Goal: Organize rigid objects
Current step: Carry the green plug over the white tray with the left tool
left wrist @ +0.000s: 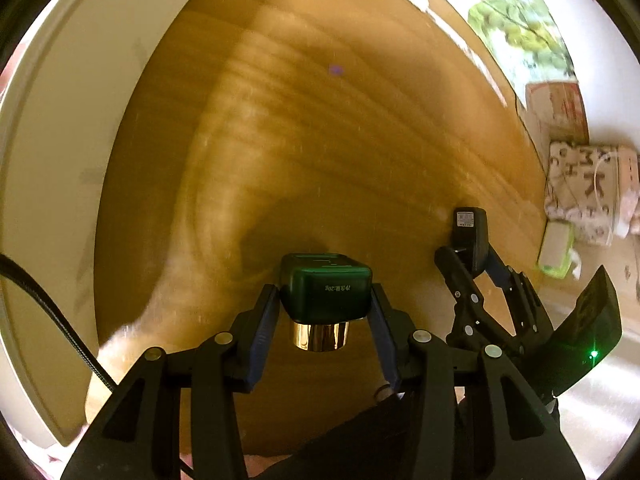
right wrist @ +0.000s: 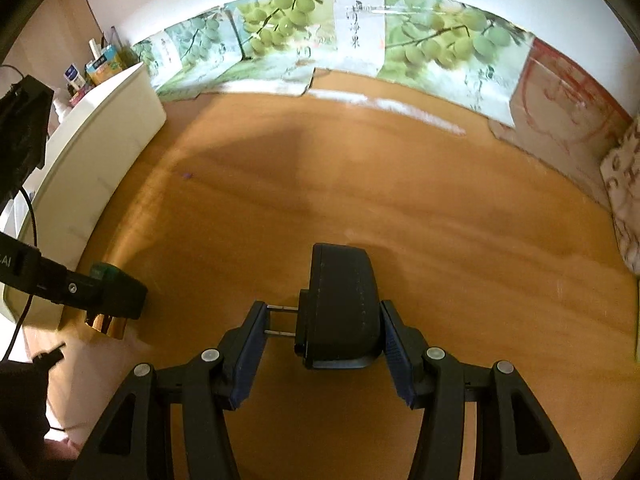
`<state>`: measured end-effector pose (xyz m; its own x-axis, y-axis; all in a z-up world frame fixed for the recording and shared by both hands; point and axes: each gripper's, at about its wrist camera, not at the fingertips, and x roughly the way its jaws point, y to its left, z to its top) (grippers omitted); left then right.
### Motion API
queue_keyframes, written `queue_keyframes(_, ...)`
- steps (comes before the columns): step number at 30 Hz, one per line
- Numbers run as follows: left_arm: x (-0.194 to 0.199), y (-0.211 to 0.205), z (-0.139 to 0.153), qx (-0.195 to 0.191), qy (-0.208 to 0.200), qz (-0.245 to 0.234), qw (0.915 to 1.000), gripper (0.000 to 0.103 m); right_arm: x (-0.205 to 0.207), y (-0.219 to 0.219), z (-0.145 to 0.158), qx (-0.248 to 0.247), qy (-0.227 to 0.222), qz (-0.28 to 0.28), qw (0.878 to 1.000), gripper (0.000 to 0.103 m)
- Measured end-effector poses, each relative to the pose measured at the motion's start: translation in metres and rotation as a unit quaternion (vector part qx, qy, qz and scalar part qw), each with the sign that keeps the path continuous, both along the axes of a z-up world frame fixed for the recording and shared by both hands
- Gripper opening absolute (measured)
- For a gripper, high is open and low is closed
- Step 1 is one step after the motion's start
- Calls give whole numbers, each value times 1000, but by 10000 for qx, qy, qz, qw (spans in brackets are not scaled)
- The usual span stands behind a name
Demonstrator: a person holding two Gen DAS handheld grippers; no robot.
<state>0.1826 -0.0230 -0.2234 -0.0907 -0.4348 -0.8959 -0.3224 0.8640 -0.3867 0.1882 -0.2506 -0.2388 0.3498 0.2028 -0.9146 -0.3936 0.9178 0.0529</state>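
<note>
My left gripper (left wrist: 325, 304) is shut on a dark green square bottle (left wrist: 326, 290) with a gold cap (left wrist: 319, 337), held above the wooden floor (left wrist: 320, 140). The cap points back toward the camera. My right gripper (right wrist: 320, 322) is shut on a black plug adapter (right wrist: 340, 308) whose two metal prongs (right wrist: 282, 320) point left against the left pad. In the left wrist view the right gripper (left wrist: 472, 258) appears at the right with the adapter (left wrist: 470, 236) in it. The right wrist view shows the left gripper (right wrist: 108, 300) at the left edge with the green bottle (right wrist: 120, 292).
A white cabinet (right wrist: 108, 136) stands at the left, with bottles and boxes (right wrist: 96, 68) on top. Flattened cardboard boxes with grape prints (right wrist: 360, 40) lean along the far wall. A patterned cloth bundle (left wrist: 584, 188) and a small white and green box (left wrist: 556, 250) lie at the right.
</note>
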Motion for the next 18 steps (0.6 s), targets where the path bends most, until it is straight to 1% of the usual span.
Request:
queue_keyframes(6,-22,-7,4,31,-20,-258,9997,48,-28,3,0,-67,134,13,9999,55)
queue_keyframes(10,-33,-12,9,83,-75,-460,9989,48,-47,4,0,-219,205,59,9995,55)
queue_keyframes(18,-55,-12,27,244,-272,-985,9945,48,-78,7,0,-356,428,44,9984,55)
